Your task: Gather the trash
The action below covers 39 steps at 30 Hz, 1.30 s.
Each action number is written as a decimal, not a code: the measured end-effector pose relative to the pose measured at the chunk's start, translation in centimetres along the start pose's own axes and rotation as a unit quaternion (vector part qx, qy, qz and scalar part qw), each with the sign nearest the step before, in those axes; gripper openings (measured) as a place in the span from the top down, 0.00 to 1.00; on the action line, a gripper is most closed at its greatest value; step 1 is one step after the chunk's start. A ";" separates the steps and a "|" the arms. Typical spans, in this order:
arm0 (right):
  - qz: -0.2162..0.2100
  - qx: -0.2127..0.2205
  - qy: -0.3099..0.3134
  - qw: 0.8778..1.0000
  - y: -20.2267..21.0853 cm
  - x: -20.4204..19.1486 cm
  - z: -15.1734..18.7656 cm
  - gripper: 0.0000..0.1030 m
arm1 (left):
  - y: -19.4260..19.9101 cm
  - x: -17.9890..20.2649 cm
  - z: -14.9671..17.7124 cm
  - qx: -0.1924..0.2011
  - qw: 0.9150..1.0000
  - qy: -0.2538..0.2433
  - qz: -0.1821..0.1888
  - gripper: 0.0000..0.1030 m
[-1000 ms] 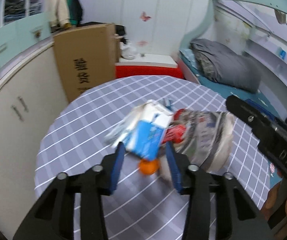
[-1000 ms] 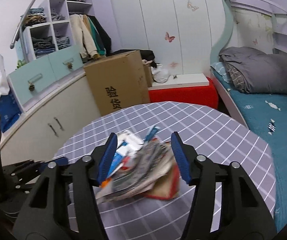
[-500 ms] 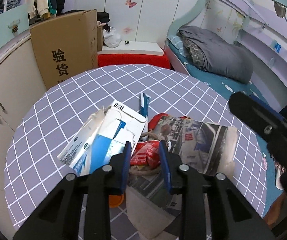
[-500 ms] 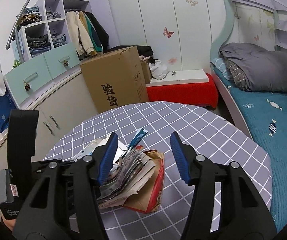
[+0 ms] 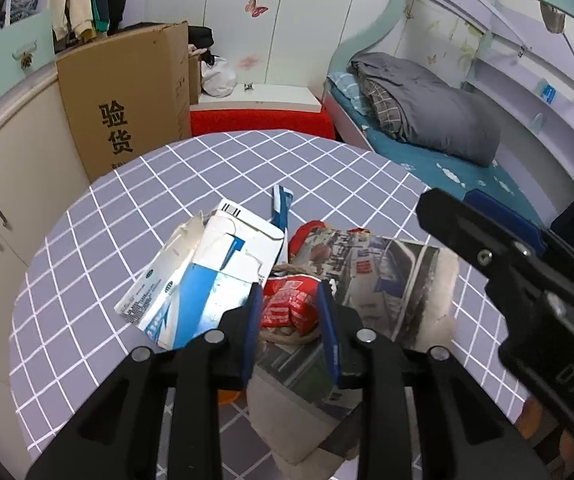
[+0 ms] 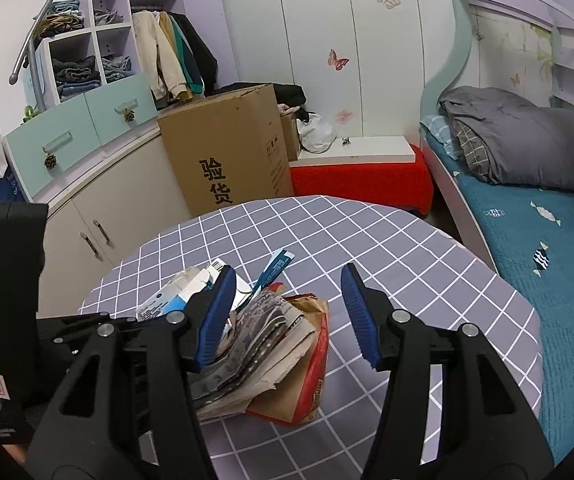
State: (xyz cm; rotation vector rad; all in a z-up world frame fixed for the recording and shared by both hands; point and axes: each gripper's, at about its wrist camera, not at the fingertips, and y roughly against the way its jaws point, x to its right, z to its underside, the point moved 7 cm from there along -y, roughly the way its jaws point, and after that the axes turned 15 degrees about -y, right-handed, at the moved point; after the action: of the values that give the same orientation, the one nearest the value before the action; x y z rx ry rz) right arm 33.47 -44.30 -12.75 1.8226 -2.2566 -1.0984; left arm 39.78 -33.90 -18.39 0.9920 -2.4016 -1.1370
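A pile of trash lies on the round grey checked table (image 5: pixel 207 168): a torn blue-and-white carton (image 5: pixel 207 276), a folded newspaper (image 5: pixel 387 276), a blue strip (image 5: pixel 281 204) and a crumpled red wrapper (image 5: pixel 287 304). My left gripper (image 5: pixel 289 320) points down into the pile, its blue pads pressed on both sides of the red wrapper. Something orange (image 5: pixel 227 396) peeks out under its left finger. In the right wrist view my right gripper (image 6: pixel 287 276) stands open just above the newspaper (image 6: pixel 263 344) and a brown-and-red bag (image 6: pixel 307 376), its left pad over the paper's edge.
A tall cardboard box (image 5: pixel 127 100) stands behind the table beside cream cabinets (image 6: pixel 99 216). A red step (image 6: pixel 359 180) and a bed with a grey blanket (image 6: pixel 519 140) lie beyond to the right. The left gripper's black body (image 6: pixel 11 280) is close at the right gripper's left.
My left gripper moved forward and down from the carton to the red wrapper, and its jaws narrowed onto it. The right gripper stayed open and barely shifted.
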 end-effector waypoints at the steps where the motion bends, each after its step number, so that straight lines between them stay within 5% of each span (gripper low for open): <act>1: 0.001 0.001 0.000 1.000 0.0 -0.1 0.0 0.47 | -0.1 -0.1 0.1 -0.006 1.000 0.005 0.003 0.74; 7: 0.000 0.000 0.002 1.000 0.0 -0.2 0.0 0.46 | 0.7 1.0 0.2 -0.003 1.000 -0.013 0.015 0.74; 10: 0.000 -0.002 0.004 1.000 -0.1 -0.3 0.1 0.46 | 0.5 0.4 0.2 -0.006 1.000 -0.016 -0.018 0.74; 14: 0.003 -0.002 0.010 1.000 -0.1 -0.1 0.1 0.46 | 0.5 0.8 0.2 -0.007 1.000 -0.025 -0.017 0.72; 17: 0.005 0.000 0.011 1.000 0.0 0.2 0.0 0.46 | 1.0 1.1 0.1 0.001 0.999 -0.034 -0.024 0.59; 20: 0.006 0.003 0.005 1.000 0.0 0.5 -0.2 0.46 | 1.7 1.1 0.0 0.014 1.000 -0.013 0.021 0.57; 23: 0.005 0.004 0.003 1.000 0.1 0.8 -0.2 0.45 | 2.9 0.8 -0.2 0.040 0.999 -0.016 0.008 0.38; 30: -0.006 -0.002 0.010 1.000 0.5 0.1 -0.1 0.45 | 3.3 -1.4 0.8 0.023 0.999 0.005 -0.031 0.38; 33: -0.007 0.001 0.014 1.000 0.8 -0.2 -0.1 0.45 | 3.3 -1.4 1.1 0.024 1.000 0.017 0.004 0.38; 37: -0.005 0.004 0.011 1.000 1.0 -0.3 -0.2 0.45 | 2.5 0.2 0.9 0.016 1.000 -0.016 -0.006 0.39; 39: -0.005 0.002 0.011 1.000 1.0 -0.3 -0.2 0.45 | 1.5 1.0 0.9 0.006 1.000 -0.025 0.001 0.53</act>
State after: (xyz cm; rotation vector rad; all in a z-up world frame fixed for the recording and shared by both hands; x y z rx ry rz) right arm 32.82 -44.05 -11.99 1.8392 -2.2427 -1.0712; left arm 37.92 -33.45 -17.81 0.9765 -2.4512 -1.1610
